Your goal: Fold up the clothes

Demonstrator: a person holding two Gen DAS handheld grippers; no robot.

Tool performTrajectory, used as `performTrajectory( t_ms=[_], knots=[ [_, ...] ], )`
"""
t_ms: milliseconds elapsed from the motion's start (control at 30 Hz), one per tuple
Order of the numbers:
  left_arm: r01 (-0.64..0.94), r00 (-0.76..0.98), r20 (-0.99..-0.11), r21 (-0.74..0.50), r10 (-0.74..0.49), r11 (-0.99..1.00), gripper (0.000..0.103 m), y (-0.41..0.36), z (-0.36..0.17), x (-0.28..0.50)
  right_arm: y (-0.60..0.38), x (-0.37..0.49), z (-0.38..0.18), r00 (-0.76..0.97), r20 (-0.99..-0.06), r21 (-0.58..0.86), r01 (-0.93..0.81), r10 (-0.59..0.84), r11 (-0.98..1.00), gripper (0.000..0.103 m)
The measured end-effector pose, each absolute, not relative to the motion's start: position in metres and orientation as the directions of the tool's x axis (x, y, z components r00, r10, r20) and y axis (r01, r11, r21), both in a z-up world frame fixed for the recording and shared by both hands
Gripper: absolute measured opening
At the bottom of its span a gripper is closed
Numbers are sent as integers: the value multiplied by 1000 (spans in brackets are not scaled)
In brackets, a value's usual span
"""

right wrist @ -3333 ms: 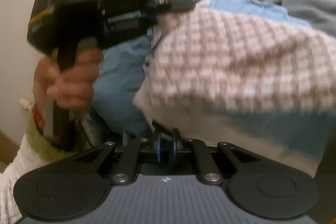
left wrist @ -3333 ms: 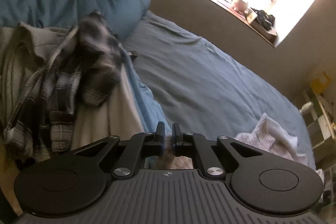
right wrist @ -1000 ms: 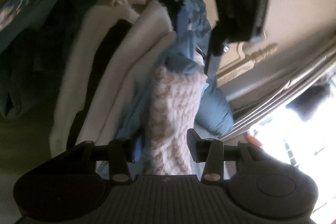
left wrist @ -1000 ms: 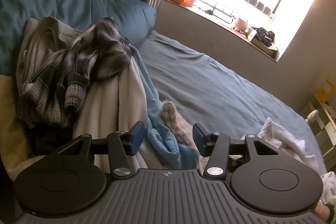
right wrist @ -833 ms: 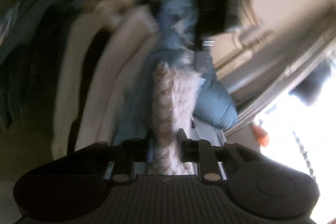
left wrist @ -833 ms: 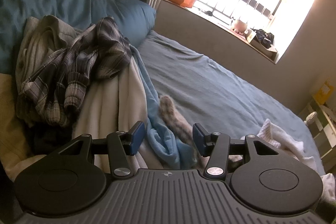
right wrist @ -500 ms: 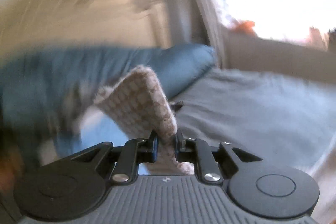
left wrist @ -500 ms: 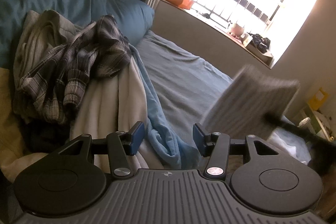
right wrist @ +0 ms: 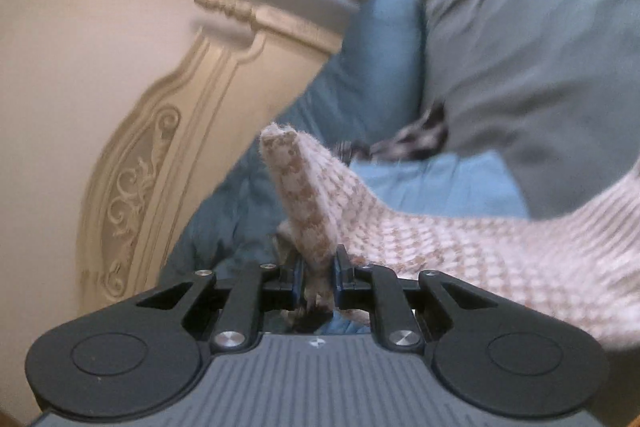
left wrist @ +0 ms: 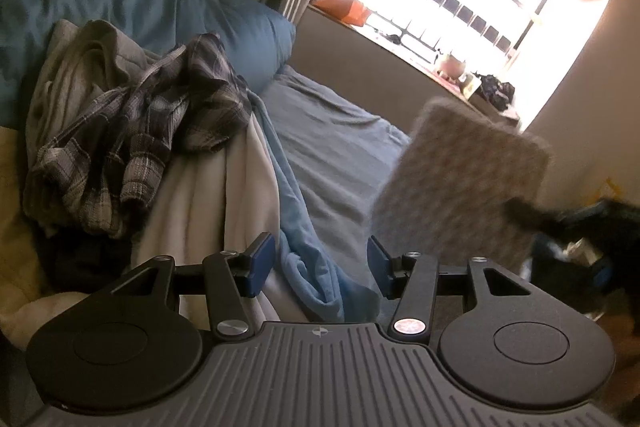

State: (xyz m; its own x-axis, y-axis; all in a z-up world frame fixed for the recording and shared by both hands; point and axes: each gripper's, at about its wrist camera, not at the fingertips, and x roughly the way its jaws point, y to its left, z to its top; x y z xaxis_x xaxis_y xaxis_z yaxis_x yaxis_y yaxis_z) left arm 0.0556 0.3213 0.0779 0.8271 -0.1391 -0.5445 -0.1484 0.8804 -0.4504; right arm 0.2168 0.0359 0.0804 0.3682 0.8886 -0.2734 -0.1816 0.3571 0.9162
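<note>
A pink-and-tan checked knit cloth (right wrist: pixel 460 227) hangs from my right gripper (right wrist: pixel 317 277), which is shut on one of its corners. In the left wrist view the same cloth (left wrist: pixel 460 183) is held up in the air at the right, blurred, with the dark right gripper (left wrist: pixel 580 227) at its lower right edge. My left gripper (left wrist: pixel 320 265) is open with nothing between its fingers, hovering over a light blue garment (left wrist: pixel 316 267) on the pile. A plaid shirt (left wrist: pixel 144 131) lies crumpled on top of grey and white garments (left wrist: pixel 216 203) to the left.
A grey-blue bed sheet (left wrist: pixel 332 131) stretches toward a bright window and its sill (left wrist: pixel 452 67) holding small items. A teal pillow (left wrist: pixel 224 27) and duvet sit at the head. A carved cream headboard (right wrist: pixel 160 147) shows in the right wrist view.
My left gripper opened and let go of the checked cloth. The right gripper shut on it and swung it off the pile, up over the bed to the right.
</note>
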Motion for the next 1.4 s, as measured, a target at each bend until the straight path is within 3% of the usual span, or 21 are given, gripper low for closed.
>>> performTrajectory(
  t_ms=[267,600,733,867,1067,1400],
  knots=[
    [-185,853,-512,-475,-100,860,52,341,82,51,76,196,69,323,-302,877,-273,897,394,16],
    [-235,862,-503,-502,-60,832,54,360,79,50,119,151,82,312,-437,627,-566,844,535,20],
    [-231,862,-503,-497,-60,837,55,360,80,51,129,133,91,312,-460,525,-659,831,538,48],
    [-225,863,-502,-488,-60,843,55,358,80,52,129,124,99,304,-450,502,-692,840,519,60],
    [-221,868,-493,-485,-56,846,55,358,84,49,114,127,108,278,-385,573,-676,880,464,67],
    [-175,897,-437,-481,-63,859,55,349,100,37,91,130,130,262,-259,636,-678,930,368,66]
  ],
)
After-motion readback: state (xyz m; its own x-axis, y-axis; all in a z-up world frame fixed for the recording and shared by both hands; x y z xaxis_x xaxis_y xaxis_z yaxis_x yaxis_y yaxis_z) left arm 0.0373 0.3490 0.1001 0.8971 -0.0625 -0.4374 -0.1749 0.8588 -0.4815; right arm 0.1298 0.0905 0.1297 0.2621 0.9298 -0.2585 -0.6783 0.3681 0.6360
